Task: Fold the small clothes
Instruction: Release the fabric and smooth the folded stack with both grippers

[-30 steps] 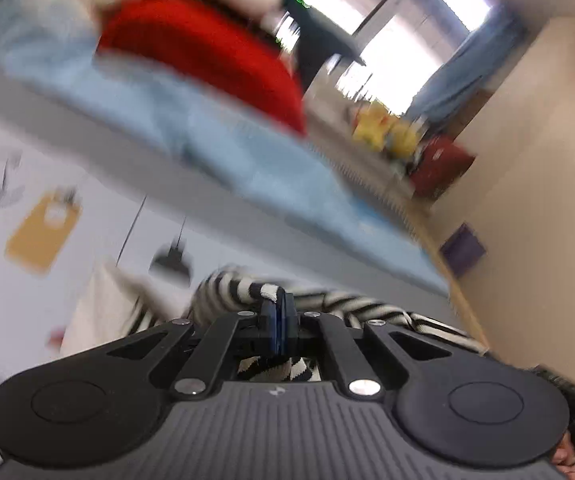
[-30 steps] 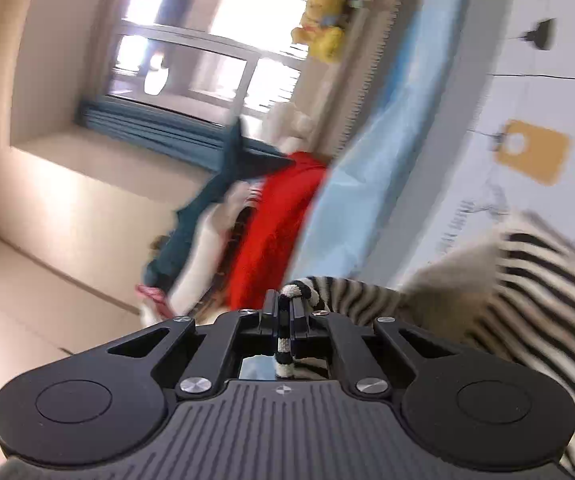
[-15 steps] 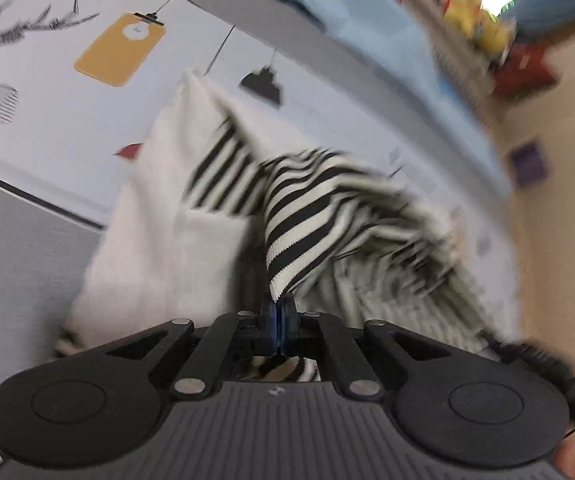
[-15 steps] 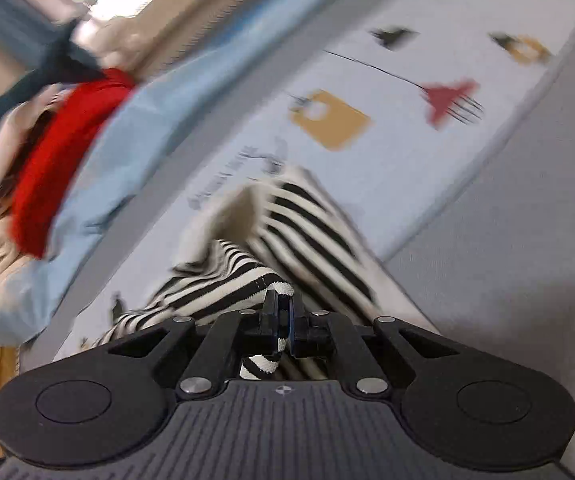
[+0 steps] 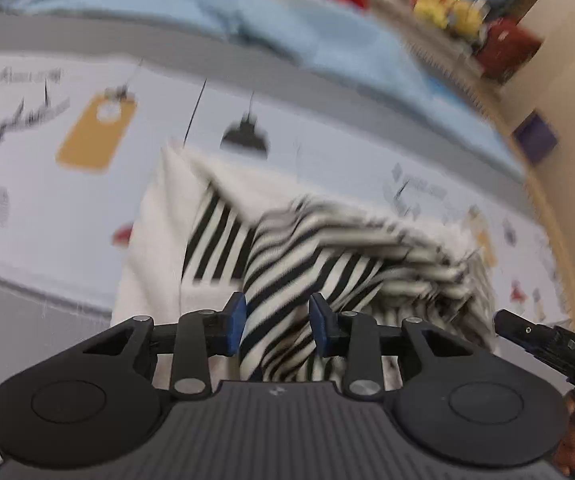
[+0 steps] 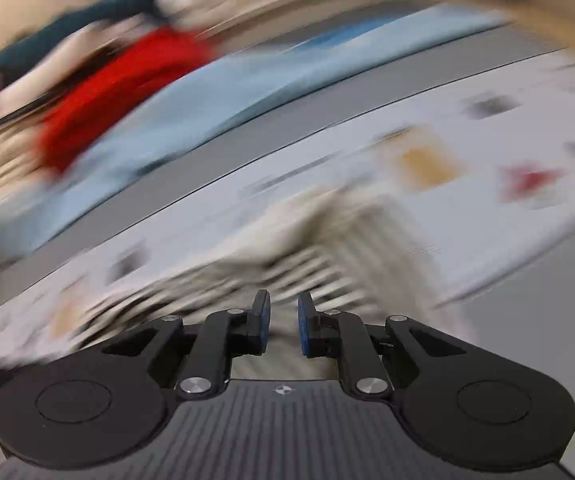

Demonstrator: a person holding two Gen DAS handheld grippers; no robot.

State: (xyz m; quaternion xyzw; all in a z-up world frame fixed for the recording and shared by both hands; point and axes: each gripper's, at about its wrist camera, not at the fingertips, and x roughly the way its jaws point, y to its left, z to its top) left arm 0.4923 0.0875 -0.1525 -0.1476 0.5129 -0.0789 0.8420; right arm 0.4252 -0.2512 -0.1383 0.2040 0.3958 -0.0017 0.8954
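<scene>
Opening, the left tongs (image 5: 275, 322) straddled a fold of the striped top (image 5: 327, 256) without pinching it — the top lay ahead on the printed mat (image 5: 47, 200). Right tongs (image 6: 283, 326), also parting, gripped nothing.

Bright daylight, heavy motion blur, fisheye-warped edges

Both grips are let go — the left gripper (image 5: 276, 322) jaws are opening around the striped garment (image 5: 307, 256), the right gripper (image 6: 283, 322) jaws opening too.
</scene>
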